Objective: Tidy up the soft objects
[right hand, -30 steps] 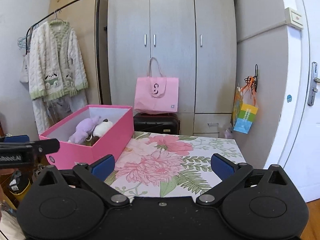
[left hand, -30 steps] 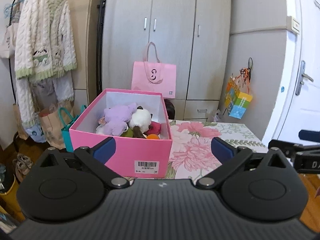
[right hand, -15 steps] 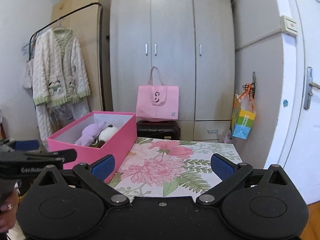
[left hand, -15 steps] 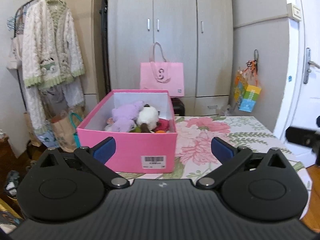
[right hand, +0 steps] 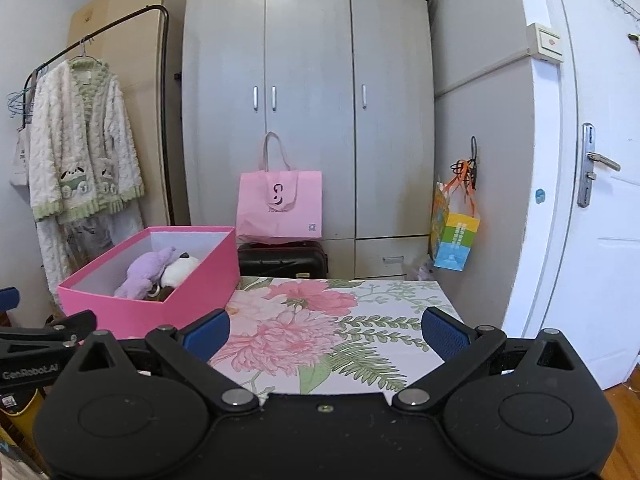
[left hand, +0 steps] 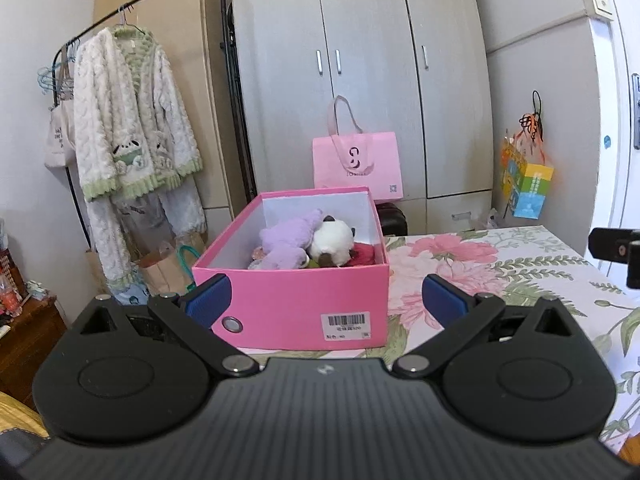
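A pink box (left hand: 280, 304) stands on the left part of the floral table (left hand: 520, 264). In it lie a purple plush toy (left hand: 286, 240), a white plush with dark ears (left hand: 332, 242) and a red soft thing (left hand: 364, 254). My left gripper (left hand: 326, 300) is open and empty, held back from the box's near wall. My right gripper (right hand: 326, 332) is open and empty over the table's near edge, right of the box (right hand: 192, 292). The plush toys (right hand: 150, 268) also show in the right wrist view.
A pink tote bag (right hand: 280, 204) and a black suitcase (right hand: 282, 260) stand by the grey wardrobe (right hand: 308, 100) behind the table. A cream cardigan (left hand: 128, 132) hangs on a rack at left. A colourful gift bag (right hand: 454, 236) hangs at right, next to a white door (right hand: 592, 200).
Both grippers have pulled back and risen a little; the box looks smaller and farther off. Both stay open and empty. The box and toys have not moved.
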Demonstrator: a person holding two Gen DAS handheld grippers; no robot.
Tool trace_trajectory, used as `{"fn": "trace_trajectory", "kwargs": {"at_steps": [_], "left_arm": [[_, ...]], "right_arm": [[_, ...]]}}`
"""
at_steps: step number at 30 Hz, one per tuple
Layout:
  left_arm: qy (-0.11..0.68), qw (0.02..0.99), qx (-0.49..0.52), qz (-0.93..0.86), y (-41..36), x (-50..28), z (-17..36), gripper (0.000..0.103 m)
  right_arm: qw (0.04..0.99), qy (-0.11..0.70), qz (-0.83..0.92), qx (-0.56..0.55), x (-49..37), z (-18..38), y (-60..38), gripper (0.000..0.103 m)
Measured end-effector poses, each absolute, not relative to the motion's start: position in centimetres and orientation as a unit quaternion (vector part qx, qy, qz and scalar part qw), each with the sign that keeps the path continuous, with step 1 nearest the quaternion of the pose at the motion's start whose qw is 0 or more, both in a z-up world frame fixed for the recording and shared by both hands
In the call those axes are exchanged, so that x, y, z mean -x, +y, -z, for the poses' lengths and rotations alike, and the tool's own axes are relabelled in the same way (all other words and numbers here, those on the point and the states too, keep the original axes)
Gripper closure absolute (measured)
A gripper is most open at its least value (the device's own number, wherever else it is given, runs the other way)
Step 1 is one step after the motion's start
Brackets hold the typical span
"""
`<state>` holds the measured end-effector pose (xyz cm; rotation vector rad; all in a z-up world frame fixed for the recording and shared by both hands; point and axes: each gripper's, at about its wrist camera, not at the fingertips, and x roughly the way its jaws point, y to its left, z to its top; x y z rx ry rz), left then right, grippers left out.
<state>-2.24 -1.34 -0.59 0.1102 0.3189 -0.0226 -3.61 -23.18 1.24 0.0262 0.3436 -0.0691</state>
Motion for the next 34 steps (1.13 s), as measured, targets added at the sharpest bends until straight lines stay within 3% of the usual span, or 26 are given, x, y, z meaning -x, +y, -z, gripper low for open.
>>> {"fn": "trace_trajectory", "kwargs": {"at_steps": [34], "left_arm": [[0.161,0.986,-0.036,0.030,-1.20,2.43,0.88,0.000]], "right_arm": [[0.982,0.185,0.035,-0.018,4.30,-0.24,-23.52,0.000]]}}
